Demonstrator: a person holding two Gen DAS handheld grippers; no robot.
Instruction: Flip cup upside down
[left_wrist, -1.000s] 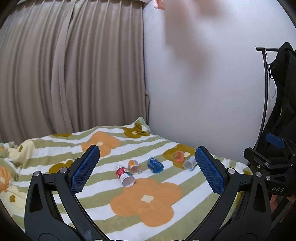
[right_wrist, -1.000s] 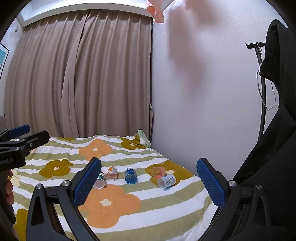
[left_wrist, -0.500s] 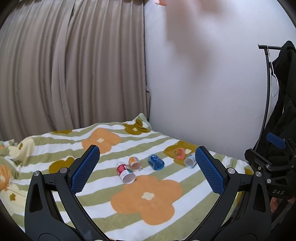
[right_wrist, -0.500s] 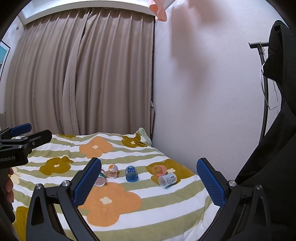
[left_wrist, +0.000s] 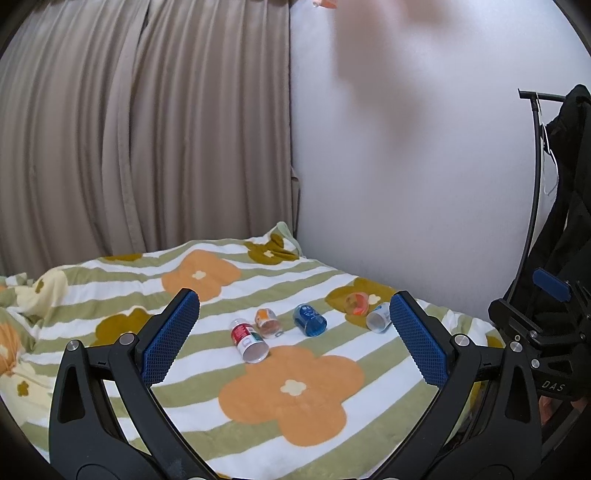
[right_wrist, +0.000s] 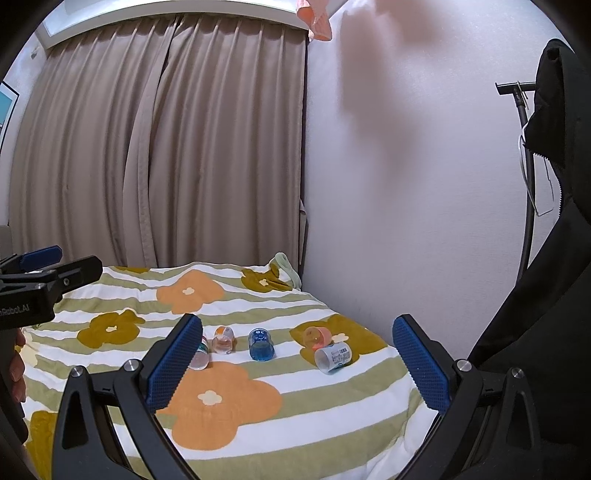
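1. Since a second ago, both views have drifted slightly; the five cups lie unmoved.
2. The blue translucent plastic cup lies on its side on the striped floral bedspread, mid-row.
3. The left gripper and right gripper hover well apart from it, jaws wide and empty.

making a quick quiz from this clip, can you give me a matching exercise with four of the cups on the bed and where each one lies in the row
All cups lie on their sides on the blanket; positions as the left wrist view shows them.

Column 1
1. red and white cup
2. blue cup
3. white cup with blue print
4. small orange and clear cup

Column 2
A. far right end
B. far left end
C. second from the left
D. middle

Pairs: 1-B, 2-D, 3-A, 4-C
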